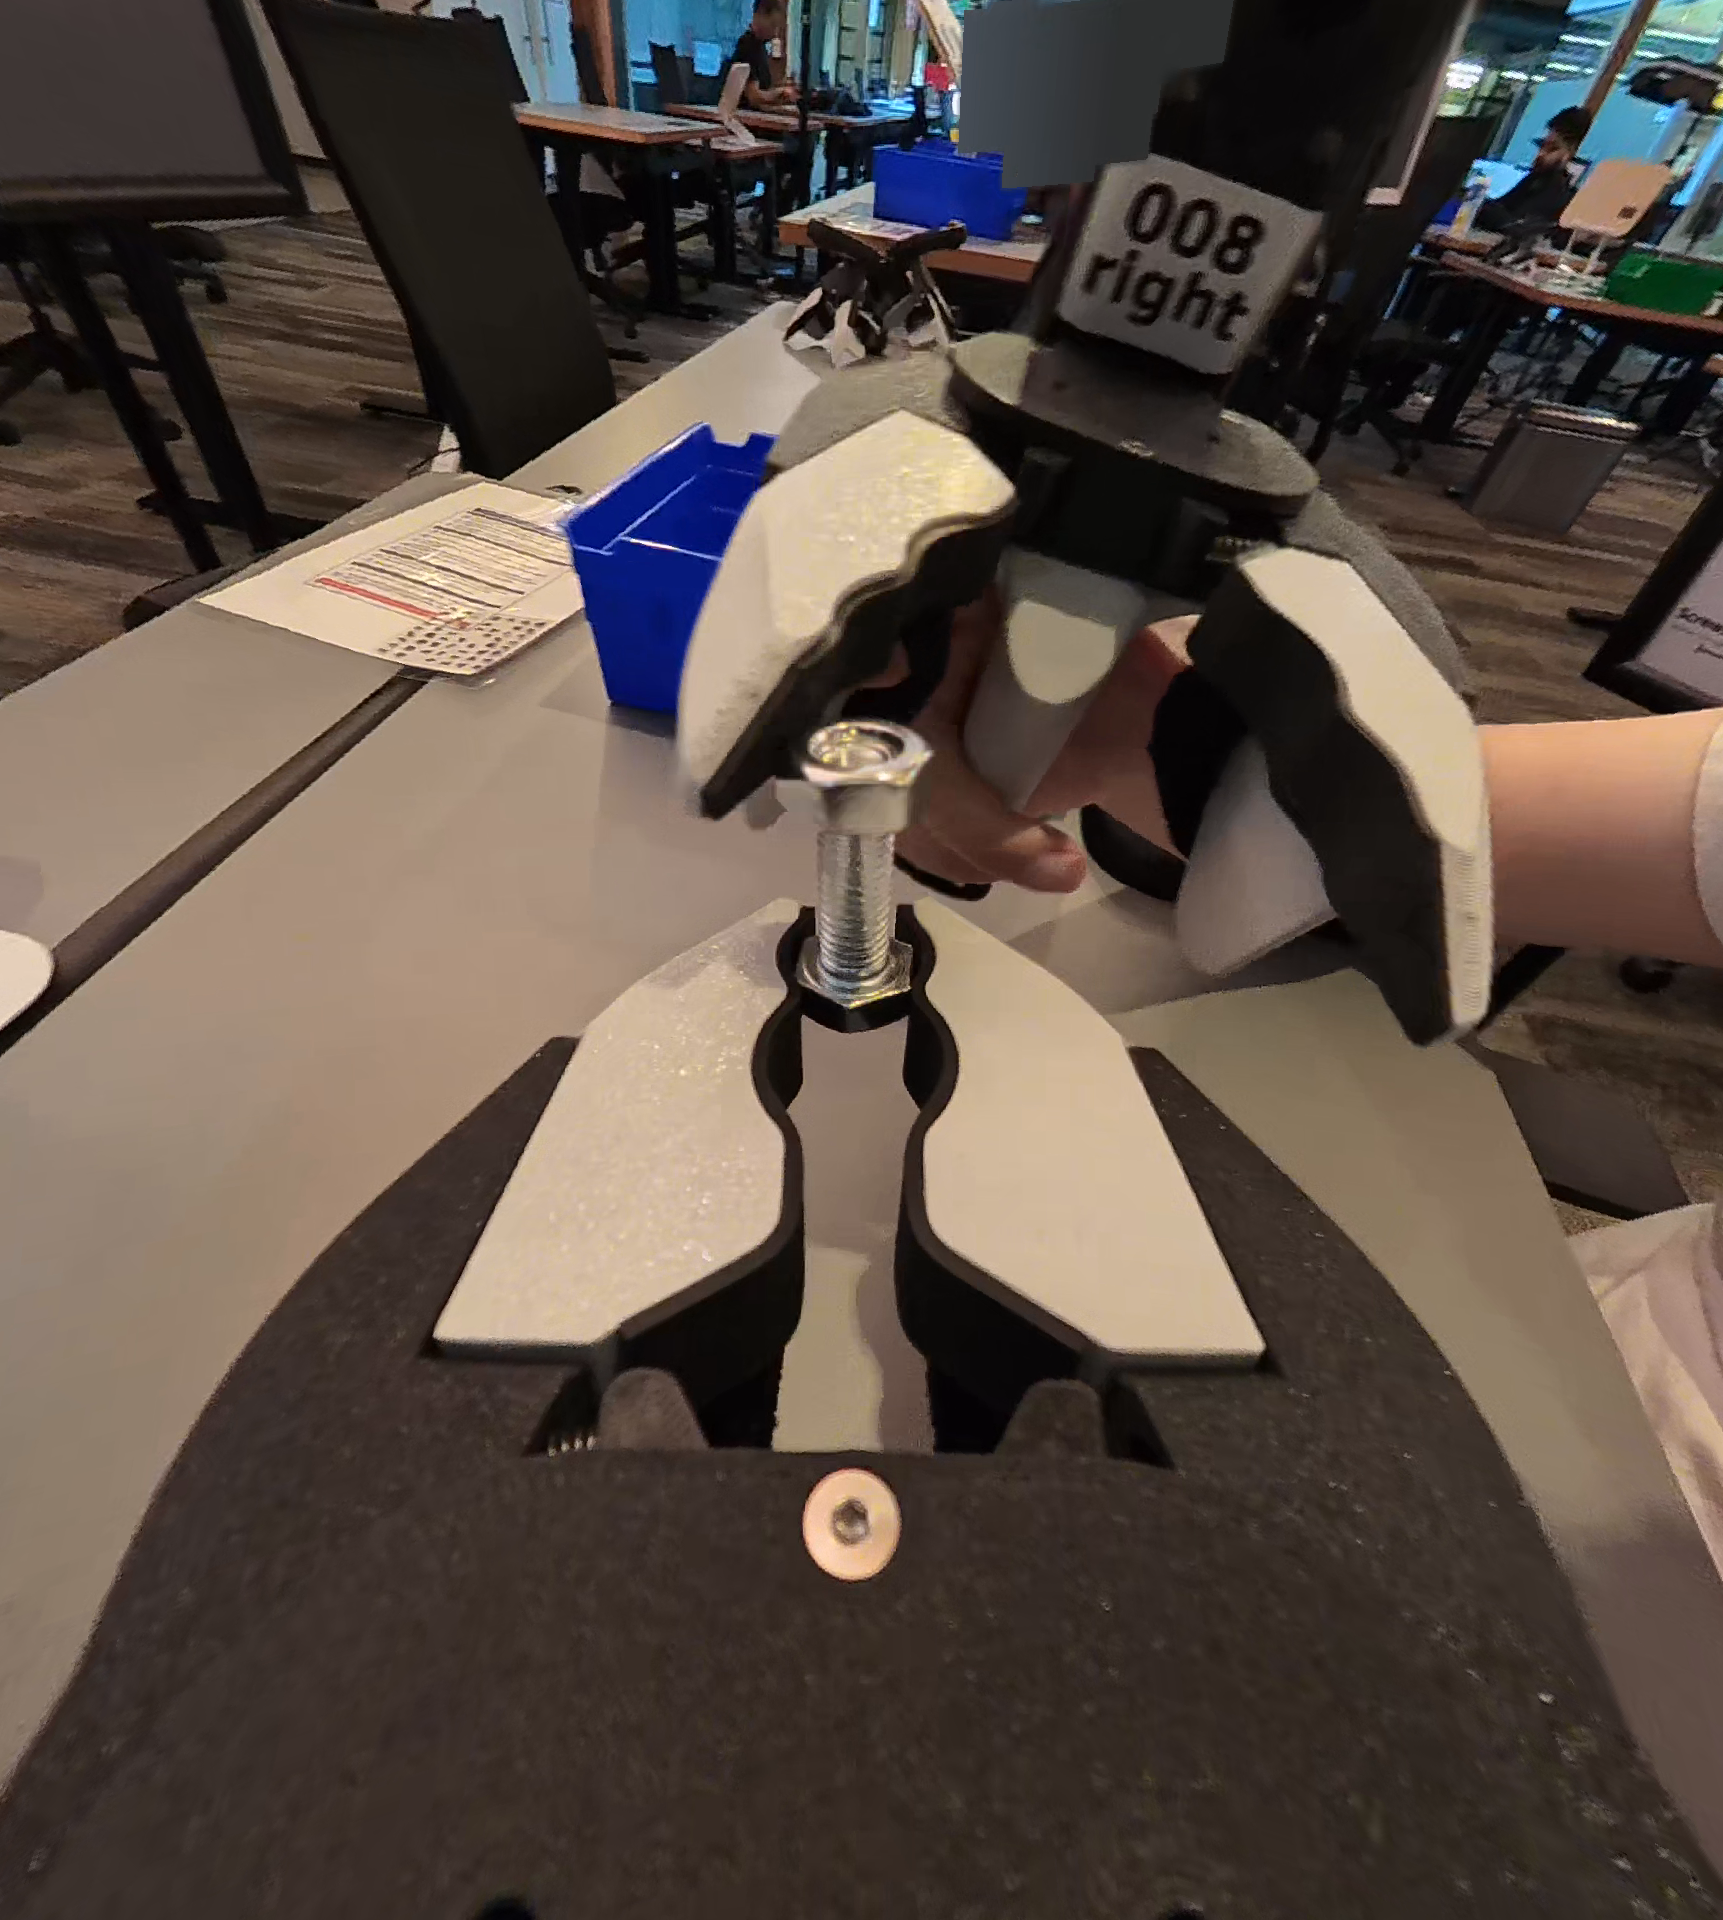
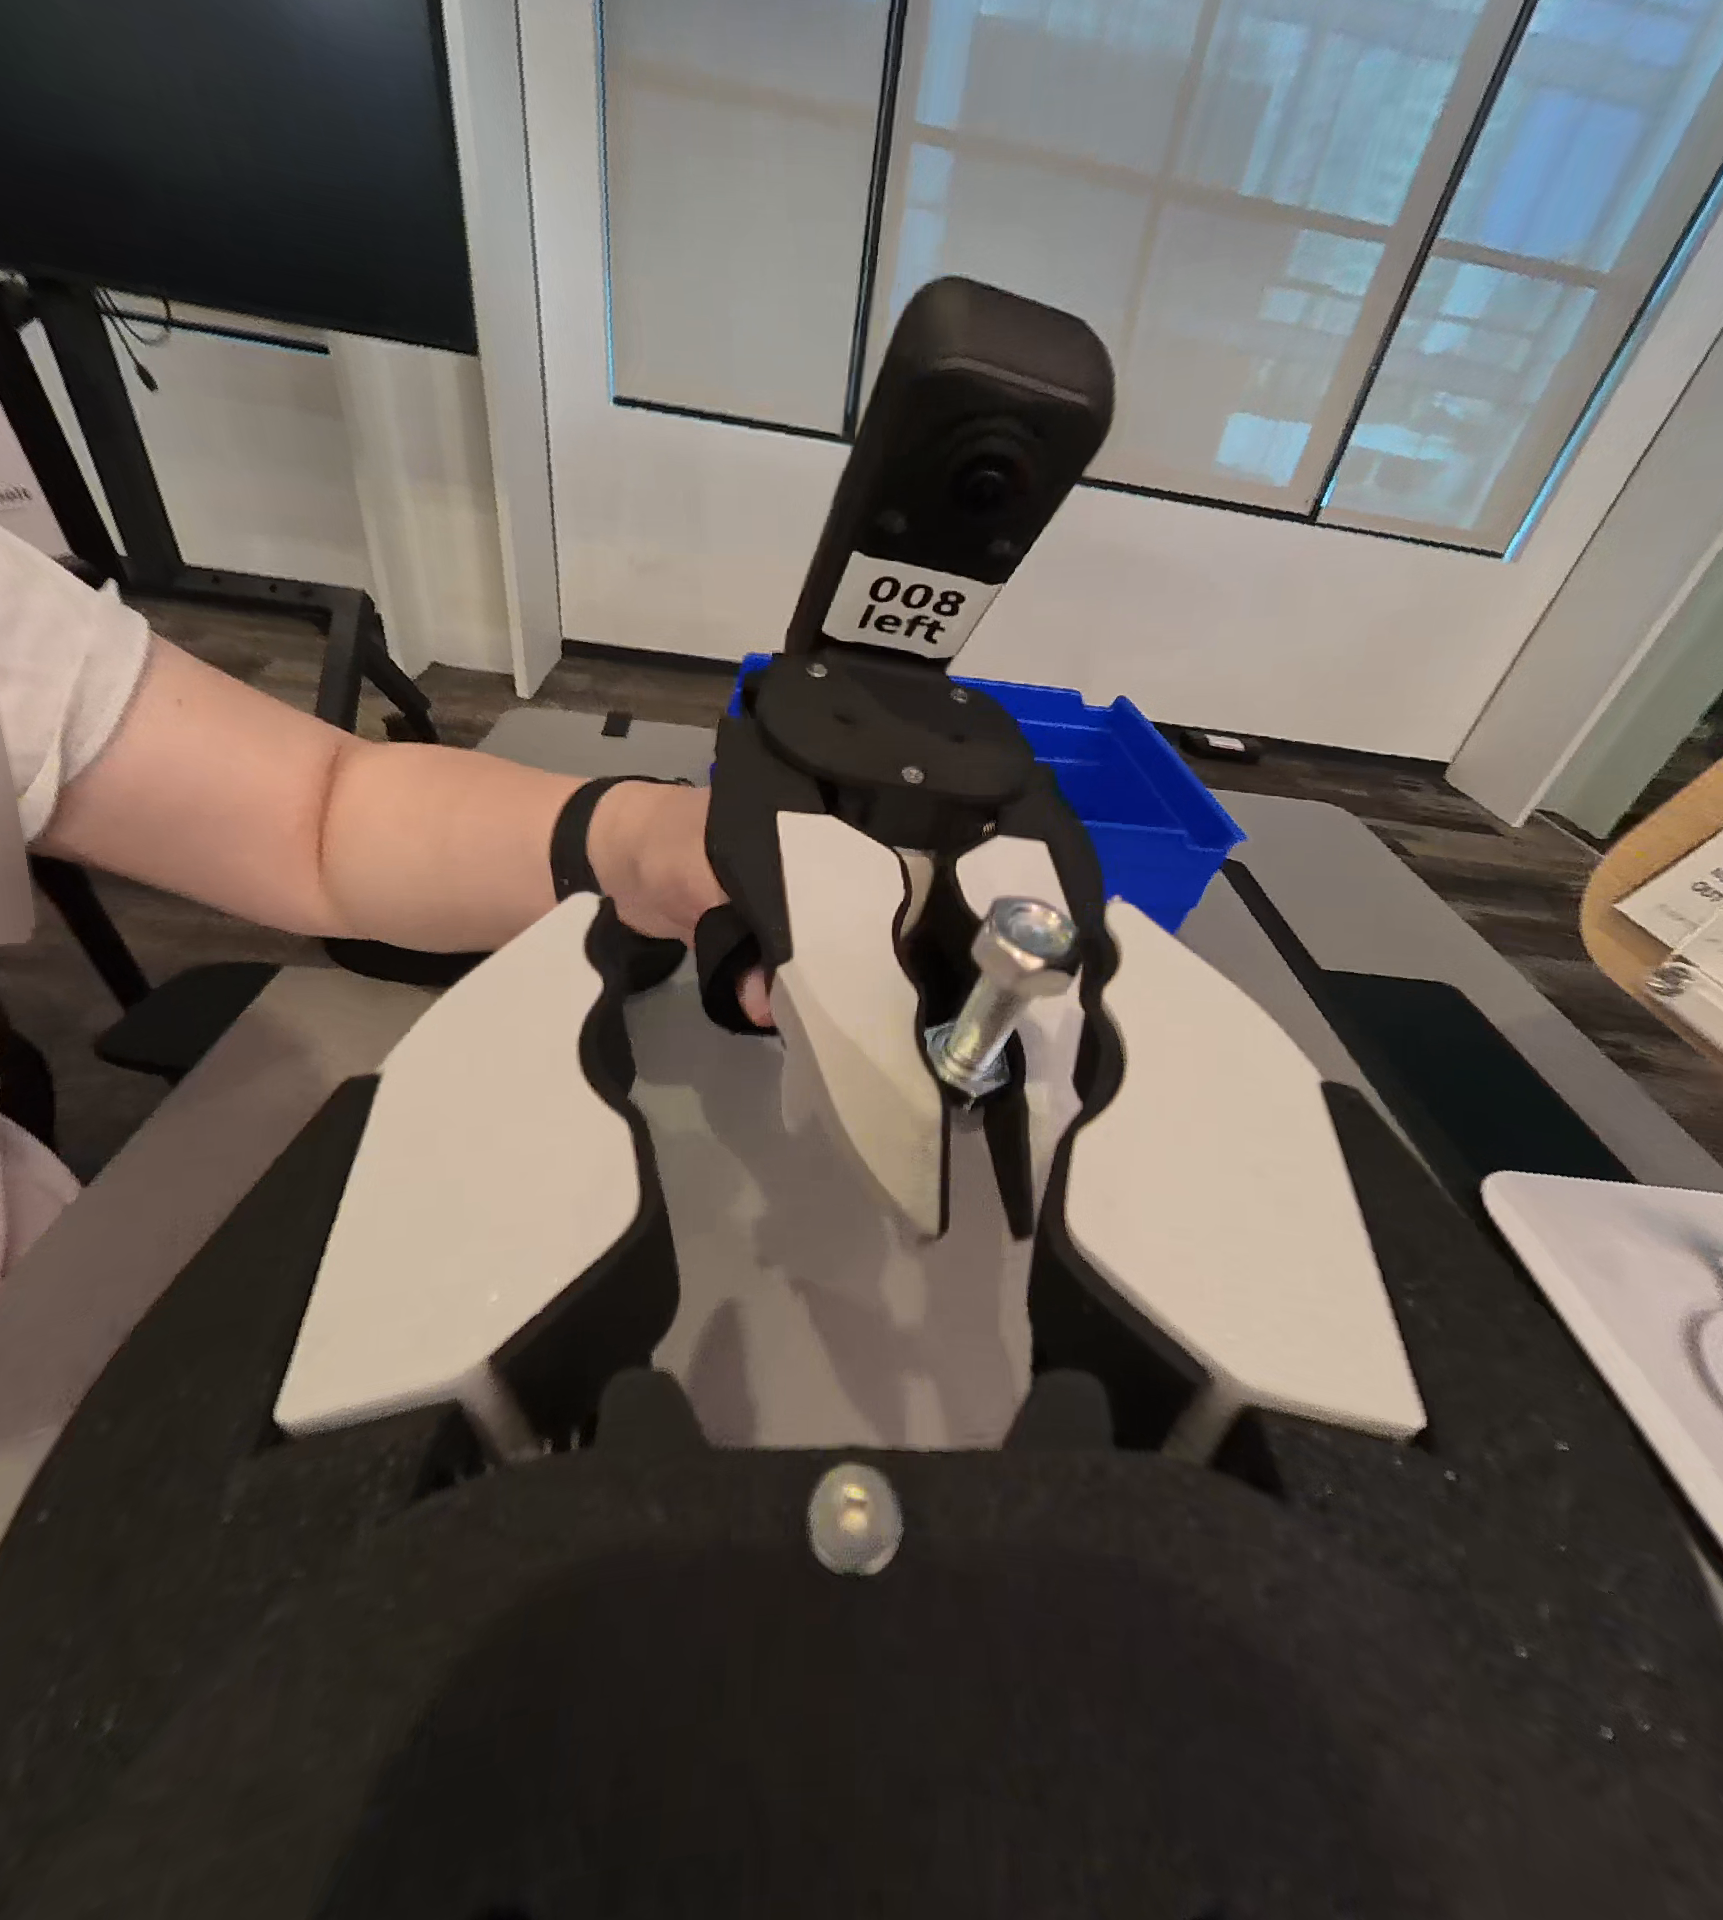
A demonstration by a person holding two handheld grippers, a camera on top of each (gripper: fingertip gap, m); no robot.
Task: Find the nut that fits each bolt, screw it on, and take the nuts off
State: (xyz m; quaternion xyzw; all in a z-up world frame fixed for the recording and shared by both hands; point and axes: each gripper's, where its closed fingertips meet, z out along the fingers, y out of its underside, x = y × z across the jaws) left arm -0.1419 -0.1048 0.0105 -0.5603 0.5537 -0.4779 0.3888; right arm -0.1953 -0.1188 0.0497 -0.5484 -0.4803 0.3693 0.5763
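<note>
Jaws of our left gripper (image 1: 852,997) pinch the nut (image 1: 851,977) on the bolt (image 1: 855,831); our right gripper (image 2: 852,1023) gapes wide around it

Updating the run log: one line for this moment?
left gripper: shut on hex nut | silver steel bolt: head up | right gripper: open around head

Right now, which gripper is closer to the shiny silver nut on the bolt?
Left. The left gripper is shut on the shiny silver nut; the right gripper is open, up around the bolt's head.
</note>
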